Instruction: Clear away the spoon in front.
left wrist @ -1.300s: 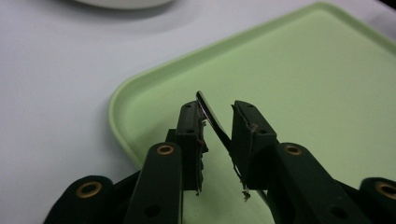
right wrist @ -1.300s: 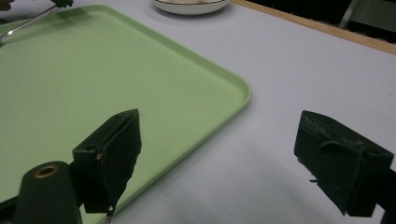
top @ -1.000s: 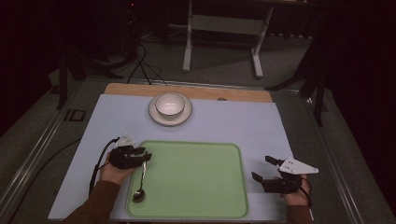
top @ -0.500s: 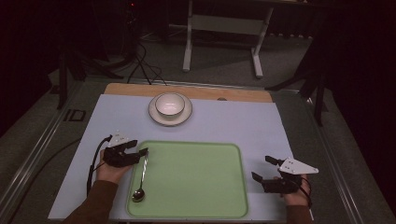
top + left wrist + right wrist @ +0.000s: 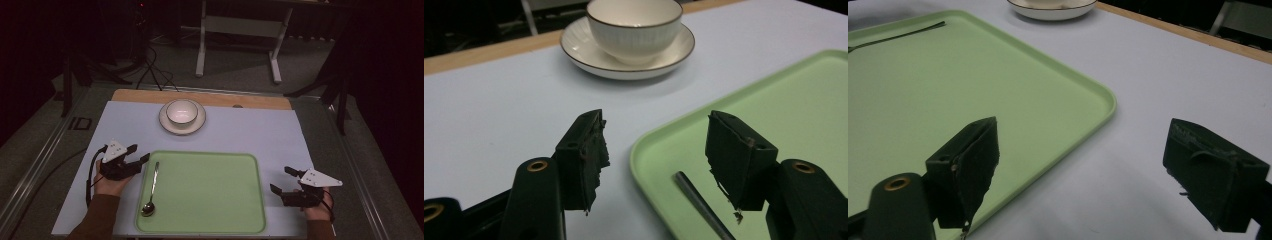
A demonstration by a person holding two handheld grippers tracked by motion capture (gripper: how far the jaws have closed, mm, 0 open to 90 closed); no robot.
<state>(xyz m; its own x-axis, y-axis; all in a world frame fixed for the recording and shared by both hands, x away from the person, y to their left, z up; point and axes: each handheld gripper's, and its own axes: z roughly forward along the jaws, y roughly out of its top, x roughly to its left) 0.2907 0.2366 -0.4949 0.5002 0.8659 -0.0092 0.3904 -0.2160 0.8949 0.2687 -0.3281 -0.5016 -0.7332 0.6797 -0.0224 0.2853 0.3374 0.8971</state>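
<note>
A pale blue mat [image 5: 240, 135] covers the table, a strip of bare wood [image 5: 200, 96] at its far edge, dark floor and a white stand [image 5: 240, 30] beyond. The left gripper [image 5: 136, 156], jaws apart, sits just left of the green tray [image 5: 210, 195], the spoon [image 5: 151, 192] beside it. The bowl [image 5: 181, 112] on its saucer [image 5: 165, 122] lies ahead. The right gripper [image 5: 281, 181] gapes empty right of the tray.

A metal spoon [image 5: 151, 189] lies flat along the left edge of a pale green tray [image 5: 210, 192], bowl end toward the person, handle pointing away. Beyond the tray, a white bowl [image 5: 181, 111] sits upright on a white saucer [image 5: 166, 122] with a thin dark rim.
</note>
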